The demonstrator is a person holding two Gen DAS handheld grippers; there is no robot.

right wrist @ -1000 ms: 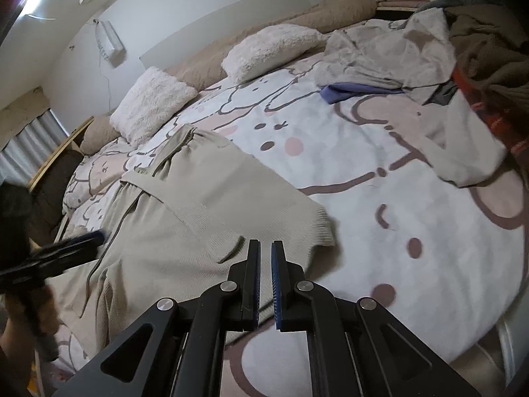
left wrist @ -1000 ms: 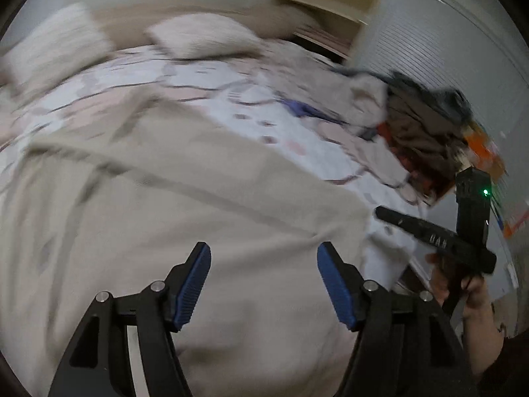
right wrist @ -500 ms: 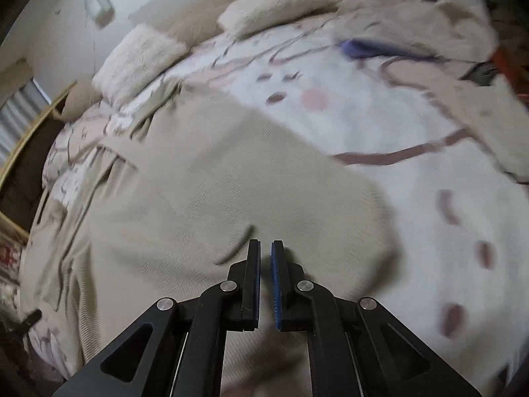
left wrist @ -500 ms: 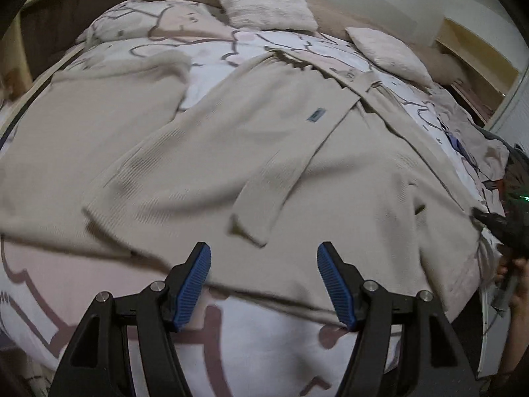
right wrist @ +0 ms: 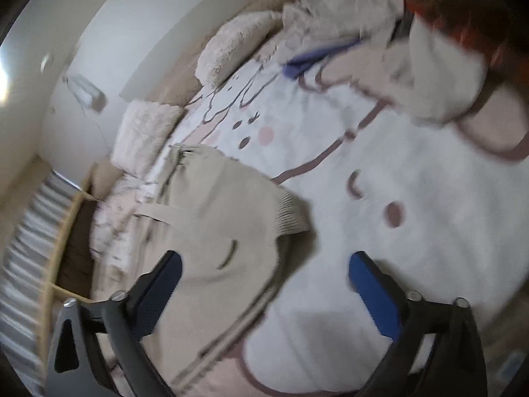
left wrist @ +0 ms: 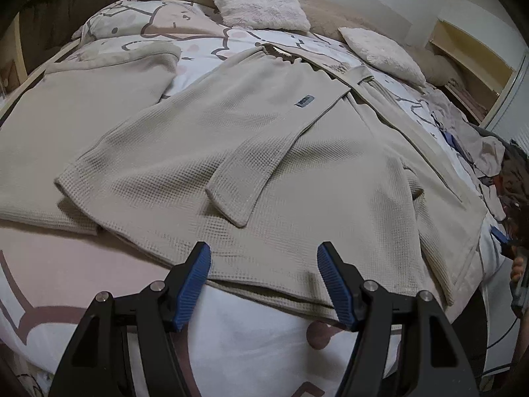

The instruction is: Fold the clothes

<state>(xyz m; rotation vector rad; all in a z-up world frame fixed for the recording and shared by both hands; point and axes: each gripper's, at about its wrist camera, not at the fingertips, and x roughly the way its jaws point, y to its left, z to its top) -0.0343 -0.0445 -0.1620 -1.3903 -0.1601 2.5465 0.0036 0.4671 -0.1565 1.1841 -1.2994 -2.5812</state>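
Across the bed (left wrist: 251, 347), on its cartoon-print sheet, the beige waffle robe (left wrist: 297, 172) lies spread flat, one sleeve (left wrist: 264, 158) folded over its middle, two fluffy pillows (left wrist: 261, 0) beyond it. The left gripper (left wrist: 263, 284) hovers at the robe's near hem, jaws partly apart, gripping nothing. The right gripper (right wrist: 264, 284), blurred, is opening wide above the robe's edge, nothing pinched.

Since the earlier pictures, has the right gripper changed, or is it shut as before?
Yes. The right gripper was shut; its jaws are now opening, wide apart over the beige robe on the bed sheet, with nothing pressed between them.
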